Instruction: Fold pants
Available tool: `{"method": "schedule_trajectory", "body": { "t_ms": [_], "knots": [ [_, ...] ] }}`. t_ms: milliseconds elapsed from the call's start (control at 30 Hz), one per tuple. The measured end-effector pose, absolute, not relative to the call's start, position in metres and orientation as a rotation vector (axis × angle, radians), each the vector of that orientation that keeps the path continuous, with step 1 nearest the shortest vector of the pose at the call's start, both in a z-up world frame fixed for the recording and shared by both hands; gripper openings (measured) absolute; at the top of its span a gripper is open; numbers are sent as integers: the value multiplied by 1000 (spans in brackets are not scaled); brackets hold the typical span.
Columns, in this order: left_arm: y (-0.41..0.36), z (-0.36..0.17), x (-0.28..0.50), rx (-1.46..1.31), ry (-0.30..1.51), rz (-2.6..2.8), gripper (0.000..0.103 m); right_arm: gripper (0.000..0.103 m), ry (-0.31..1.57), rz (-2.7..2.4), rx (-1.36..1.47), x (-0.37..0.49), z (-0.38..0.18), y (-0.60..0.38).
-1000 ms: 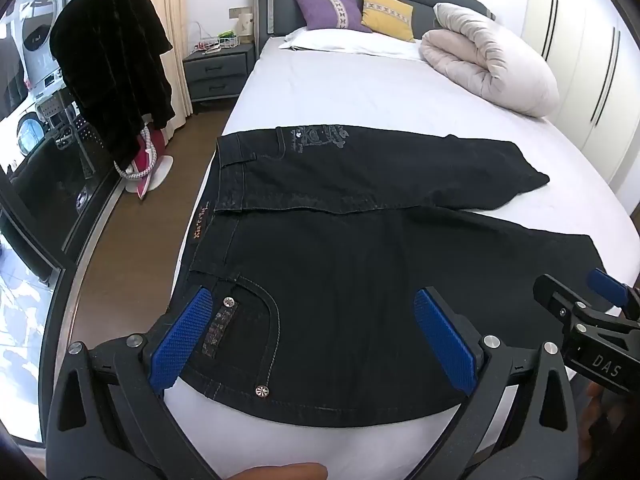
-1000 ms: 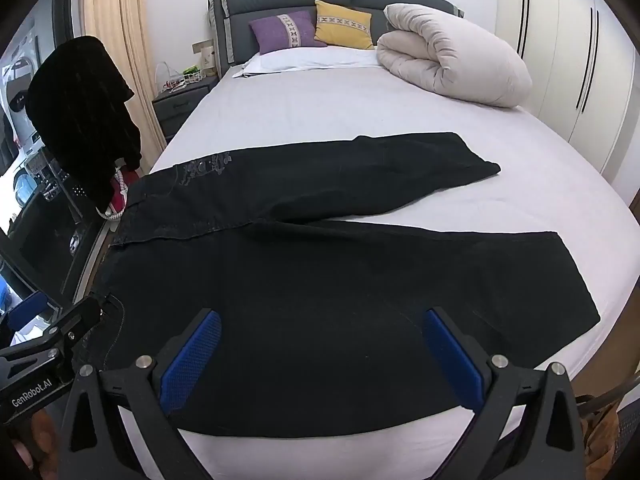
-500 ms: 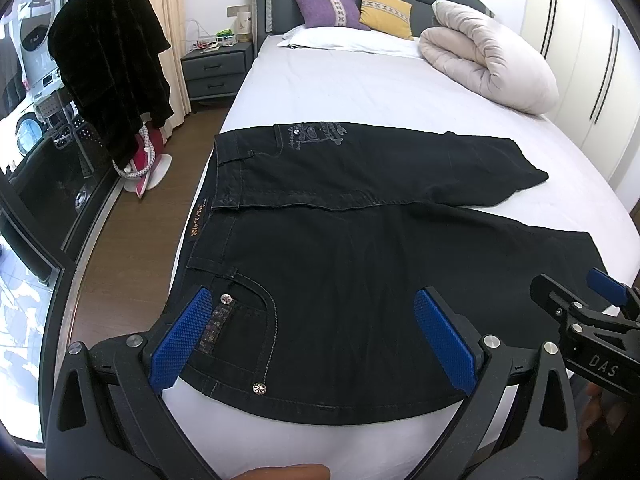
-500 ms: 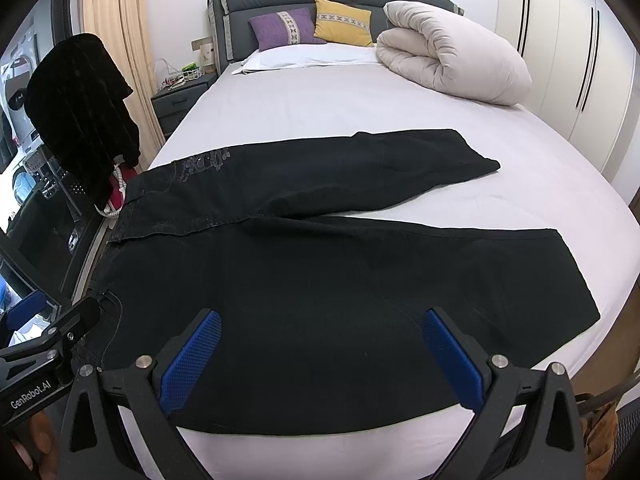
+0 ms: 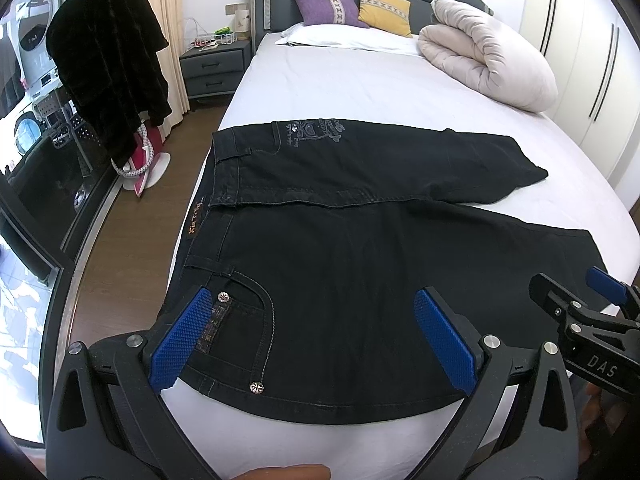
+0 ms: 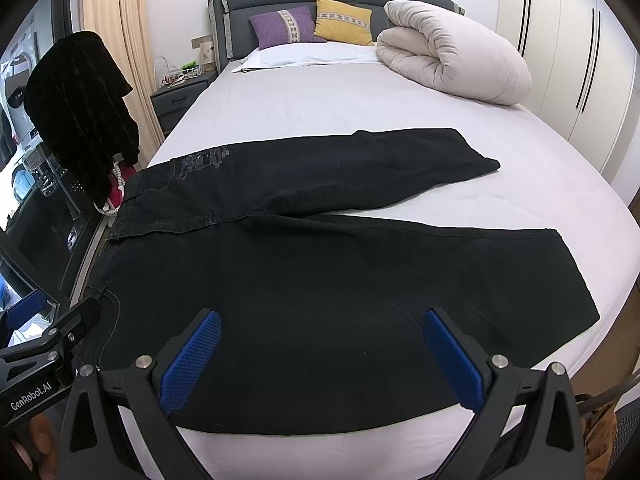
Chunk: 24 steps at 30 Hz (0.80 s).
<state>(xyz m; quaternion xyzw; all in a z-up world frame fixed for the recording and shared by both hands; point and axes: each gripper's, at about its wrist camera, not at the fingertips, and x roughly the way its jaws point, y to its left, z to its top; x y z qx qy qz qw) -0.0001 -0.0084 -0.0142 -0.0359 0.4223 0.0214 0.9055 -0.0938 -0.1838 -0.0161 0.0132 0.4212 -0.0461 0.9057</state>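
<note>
A: Where are the pants (image 5: 360, 264) right now?

B: Spread flat on the bed (image 5: 360, 88), long axis running across it: waistband at the left edge, both legs reaching off to the right. The far leg angles away toward the rolled duvet (image 5: 488, 52), so the two legs form a narrow V, not yet stacked.

A: And the two tools?

B: Both hover at the near edge of the bed, above the near leg, touching nothing. The left gripper (image 5: 312, 340) has its jaws spread wide and holds nothing; between them lies the front pocket (image 5: 240, 336) with its rivets, so it sits by the waist end. The right gripper (image 6: 320, 360) is likewise gaping and empty, over the middle of the near leg, with the hem (image 6: 576, 276) further off to its right.

A: So which hand takes what?

B: My guess: the left is nearer the waistband, the right nearer the hem. The near side seam lies straight ahead of both, parallel to the bed edge. If the first fold is leg onto leg, each would pinch that near edge and carry it away from the person, over onto the far leg.

A: Any risk?

B: The far leg is splayed, so the edges may not line up without a tug first.
</note>
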Motion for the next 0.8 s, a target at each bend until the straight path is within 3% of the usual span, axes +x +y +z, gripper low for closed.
{"method": "schedule_trajectory", "body": {
  "t_ms": [800],
  "knots": [
    [-8, -15, 3, -73, 875, 45, 103, 103, 871, -97, 25, -94, -16, -183]
  ]
}}
